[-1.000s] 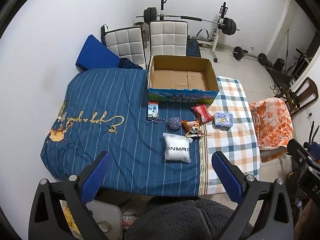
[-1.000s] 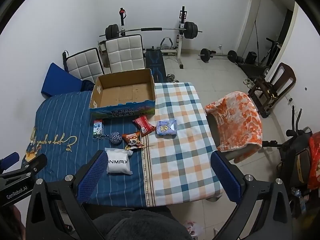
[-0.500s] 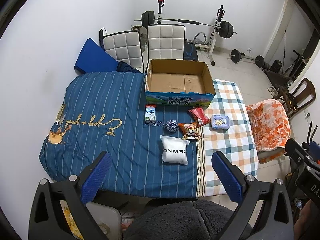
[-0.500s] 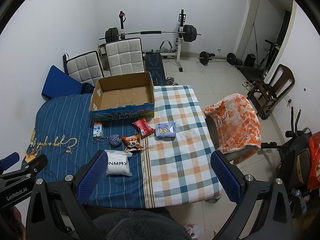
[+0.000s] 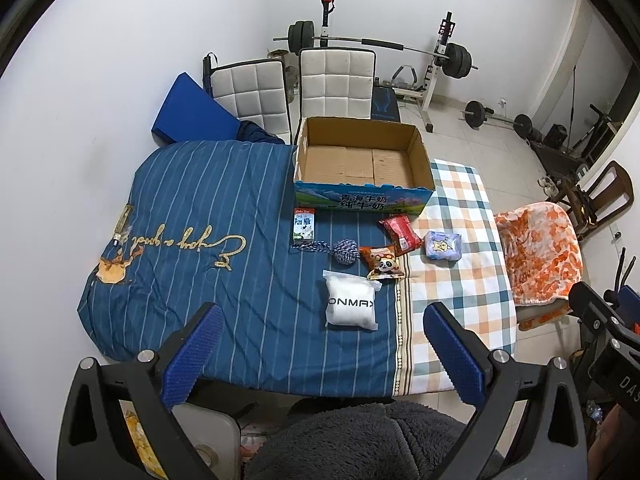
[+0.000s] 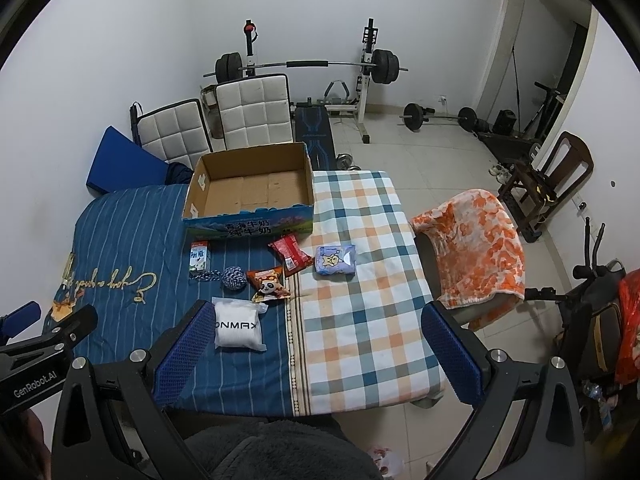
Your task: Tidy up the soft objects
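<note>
An empty open cardboard box (image 5: 362,160) (image 6: 250,192) stands at the far side of the cloth-covered table. In front of it lie a milk carton (image 5: 304,223), a blue rope ball (image 5: 345,252), a red snack packet (image 5: 401,229), an orange panda packet (image 5: 383,267), a pale blue pouch (image 5: 443,245) (image 6: 335,260) and a white ONMAX pack (image 5: 351,304) (image 6: 237,324). My left gripper (image 5: 320,350) and right gripper (image 6: 316,350) are both open and empty, held high above the near table edge.
The table carries a blue striped cloth (image 5: 192,240) and a checked cloth (image 6: 360,300). Two white chairs (image 5: 336,84) stand behind the box. A chair with an orange blanket (image 6: 476,252) stands at the right. Gym weights (image 6: 304,66) line the back wall.
Both views have pulled back and up slightly, so the table and box sit a little lower and smaller. Nothing on the table has moved. Both grippers stay open.
</note>
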`<state>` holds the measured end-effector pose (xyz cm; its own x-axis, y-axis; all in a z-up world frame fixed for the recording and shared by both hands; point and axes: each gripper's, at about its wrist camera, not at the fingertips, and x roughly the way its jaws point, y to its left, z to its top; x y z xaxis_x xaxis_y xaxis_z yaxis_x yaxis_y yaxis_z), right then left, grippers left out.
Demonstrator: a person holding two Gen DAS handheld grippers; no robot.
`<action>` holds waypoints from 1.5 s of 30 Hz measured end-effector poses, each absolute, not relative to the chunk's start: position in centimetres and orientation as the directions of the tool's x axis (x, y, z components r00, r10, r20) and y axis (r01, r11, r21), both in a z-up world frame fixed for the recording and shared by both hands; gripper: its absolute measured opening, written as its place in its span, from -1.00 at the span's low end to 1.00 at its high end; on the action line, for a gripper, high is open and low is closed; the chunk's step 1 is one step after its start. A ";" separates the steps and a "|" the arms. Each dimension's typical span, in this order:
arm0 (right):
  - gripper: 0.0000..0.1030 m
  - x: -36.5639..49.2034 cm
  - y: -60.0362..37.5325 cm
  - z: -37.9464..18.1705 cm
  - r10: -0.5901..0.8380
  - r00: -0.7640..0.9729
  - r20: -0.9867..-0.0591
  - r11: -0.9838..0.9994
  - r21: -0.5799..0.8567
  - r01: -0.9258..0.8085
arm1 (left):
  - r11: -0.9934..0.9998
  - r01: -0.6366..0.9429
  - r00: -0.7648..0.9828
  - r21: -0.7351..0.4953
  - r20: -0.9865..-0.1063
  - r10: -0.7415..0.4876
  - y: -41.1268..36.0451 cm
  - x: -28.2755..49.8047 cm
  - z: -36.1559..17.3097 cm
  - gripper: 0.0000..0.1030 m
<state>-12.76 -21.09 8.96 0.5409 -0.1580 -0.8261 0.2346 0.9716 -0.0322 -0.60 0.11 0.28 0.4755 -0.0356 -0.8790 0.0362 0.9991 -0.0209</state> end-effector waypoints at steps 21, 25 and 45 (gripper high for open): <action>1.00 -11.6 -20.5 9.1 -0.136 0.551 -0.824 0.979 -0.025 0.204 | 0.999 0.040 0.491 -0.021 -0.871 -0.038 0.4 0.1 0.6 1.00; 1.00 -11.6 -20.5 8.9 -0.134 0.553 -0.822 0.979 -0.023 0.204 | 0.999 0.040 0.496 -0.017 -0.867 -0.035 0.4 0.9 1.1 1.00; 1.00 -11.2 -21.5 8.8 -0.139 0.553 -0.822 0.977 -0.021 0.214 | 0.999 0.035 0.486 -0.029 -0.873 -0.042 -0.4 2.2 0.2 1.00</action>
